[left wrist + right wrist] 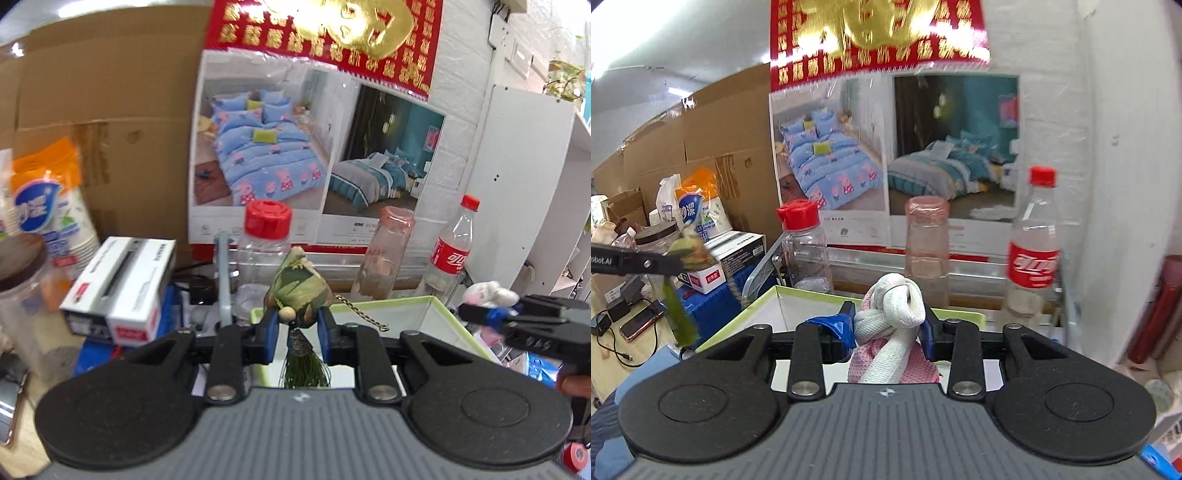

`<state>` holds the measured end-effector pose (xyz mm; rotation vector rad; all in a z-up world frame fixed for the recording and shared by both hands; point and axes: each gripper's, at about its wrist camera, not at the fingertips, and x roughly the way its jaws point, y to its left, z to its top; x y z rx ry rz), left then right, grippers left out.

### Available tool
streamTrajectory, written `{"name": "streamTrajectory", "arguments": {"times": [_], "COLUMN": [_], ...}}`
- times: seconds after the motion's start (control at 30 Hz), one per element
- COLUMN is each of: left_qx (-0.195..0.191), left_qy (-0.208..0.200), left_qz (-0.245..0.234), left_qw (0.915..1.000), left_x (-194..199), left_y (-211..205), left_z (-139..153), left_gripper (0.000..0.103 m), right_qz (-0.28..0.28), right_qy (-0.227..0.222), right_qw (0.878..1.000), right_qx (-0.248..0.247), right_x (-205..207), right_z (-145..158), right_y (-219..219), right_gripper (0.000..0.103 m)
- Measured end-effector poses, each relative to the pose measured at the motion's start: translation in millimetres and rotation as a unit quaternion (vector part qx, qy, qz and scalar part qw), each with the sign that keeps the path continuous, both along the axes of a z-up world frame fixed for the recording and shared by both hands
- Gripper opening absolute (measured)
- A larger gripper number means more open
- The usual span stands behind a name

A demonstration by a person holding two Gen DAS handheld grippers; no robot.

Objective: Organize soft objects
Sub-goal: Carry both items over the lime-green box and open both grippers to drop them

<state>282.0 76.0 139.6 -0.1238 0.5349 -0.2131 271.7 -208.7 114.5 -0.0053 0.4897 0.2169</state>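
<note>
1. A cluttered desk backed onto cardboard (110, 74) and a bedding poster (266, 147).
2. The left gripper (297, 328) clamped a sachet (299, 291), tassel toward 6 o'clock, above the box (436, 306).
3. The right gripper (890, 328) pinched a knotted towel (894, 317), long axis upright.

Cola bottle (1032, 236), red-capped jar (264, 240) (both upright), poster (295, 147).

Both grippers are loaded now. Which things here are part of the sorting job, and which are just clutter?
Job:
- green sachet in the left gripper
- knotted pink-white cloth in the right gripper
- green-rimmed box, probably the target

Clutter:
- cola bottle
- red-capped jar
- pink bottle
- paper cups
- phone
</note>
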Motion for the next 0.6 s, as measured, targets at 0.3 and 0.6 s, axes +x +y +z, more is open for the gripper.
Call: {"name": "streamTrajectory", "arguments": {"times": [0.3, 0.6], "left_qx": [0.050, 0.075], "left_qy": [0.017, 0.019], "left_qz": [0.003, 0.009], "left_qw": [0.9986, 0.9969], "left_x": [34.0, -26.7], "left_y": [-29.9, -14.5], "left_z": [-30.9, -37.5], "left_gripper": [0.051, 0.060], "right_qz": [-0.012, -0.004], "right_qy": [0.079, 0.047], "right_qw": [0.996, 0.999], "right_qx": [0.028, -0.002], "right_x": [58.4, 3.8], "right_z": [-39.6, -28.6], "right_y": [1.4, 5.7], "right_gripper": [0.031, 0.042]}}
